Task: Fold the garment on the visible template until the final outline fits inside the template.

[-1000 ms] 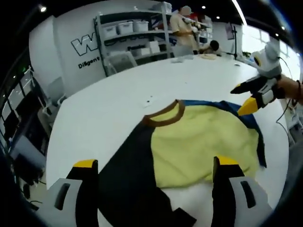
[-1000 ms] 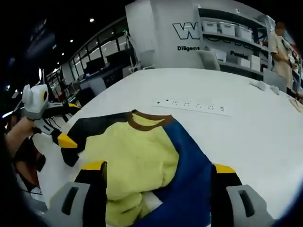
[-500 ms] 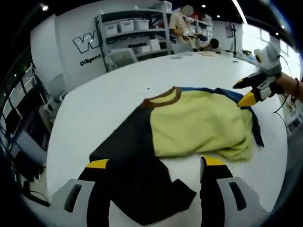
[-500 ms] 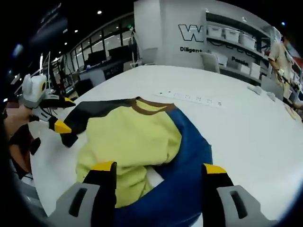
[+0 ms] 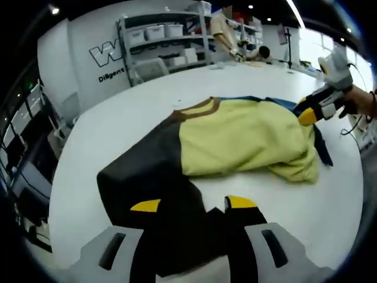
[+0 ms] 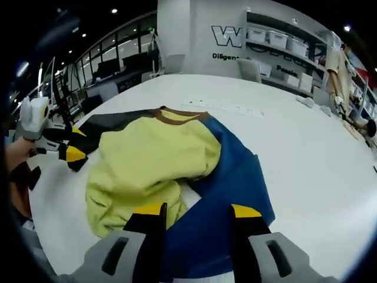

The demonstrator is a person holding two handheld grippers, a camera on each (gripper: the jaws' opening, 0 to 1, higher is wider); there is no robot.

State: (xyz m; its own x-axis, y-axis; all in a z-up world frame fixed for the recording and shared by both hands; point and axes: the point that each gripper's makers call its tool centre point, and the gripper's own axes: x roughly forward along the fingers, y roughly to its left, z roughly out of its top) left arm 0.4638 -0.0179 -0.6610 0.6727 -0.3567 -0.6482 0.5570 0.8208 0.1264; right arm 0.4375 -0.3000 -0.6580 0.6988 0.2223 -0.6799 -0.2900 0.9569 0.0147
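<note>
Now the shirt lies bunched on the white worktop. The left gripper sits at 6 o'clock with jaws narrow over the black sleeve. The right gripper is narrow over the blue sleeve; I cannot tell if either holds cloth. Pinch each edge well, then fold slowly toward the yellow middle, keeping it flat.
</note>
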